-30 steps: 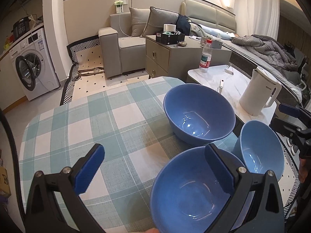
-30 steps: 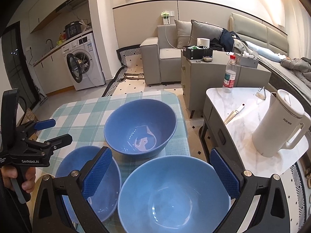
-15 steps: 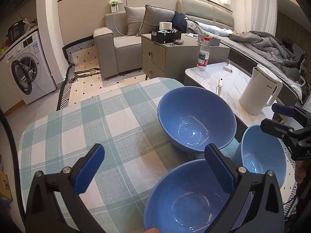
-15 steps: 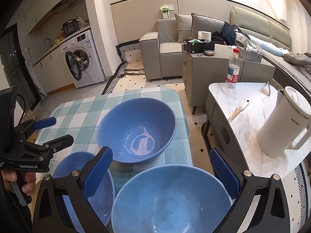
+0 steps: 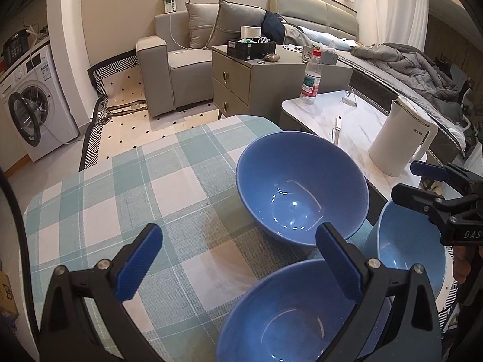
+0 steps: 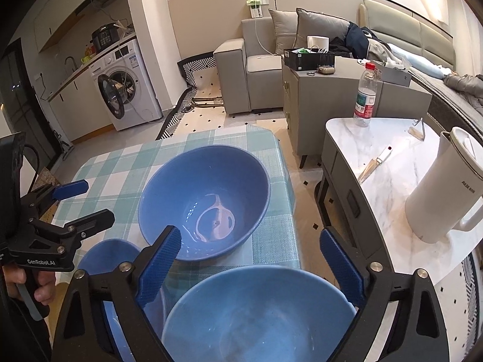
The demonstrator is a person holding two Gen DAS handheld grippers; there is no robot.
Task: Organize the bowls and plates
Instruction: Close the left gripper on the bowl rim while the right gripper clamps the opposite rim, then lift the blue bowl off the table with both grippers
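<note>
Three blue bowls stand on a green-checked table (image 5: pixel 135 199). The largest bowl (image 5: pixel 302 187) (image 6: pixel 205 199) sits farthest from me, near the table's right edge. My left gripper (image 5: pixel 238 262) (image 6: pixel 93 200) is open, and its right finger hangs over the rim of a near bowl (image 5: pixel 295 313) (image 6: pixel 105 259). My right gripper (image 6: pixel 250 267) (image 5: pixel 413 181) hovers over the third bowl (image 6: pixel 259 316) (image 5: pixel 404 241). Its jaws are closing, with that bowl below and between them. The pads do not press on the bowl.
A white kettle (image 6: pixel 443 187) (image 5: pixel 401 141), a water bottle (image 6: pixel 365 96) and a knife lie on a marble side table (image 6: pixel 392 211) right of the checked table. A grey cabinet, a sofa and a washing machine (image 5: pixel 27 111) stand beyond. A hand (image 6: pixel 39 283) holds the left gripper.
Both grippers have pushed forward and a little lower over the table. The large bowl looms closer and the two near bowls have slid down in each view.
</note>
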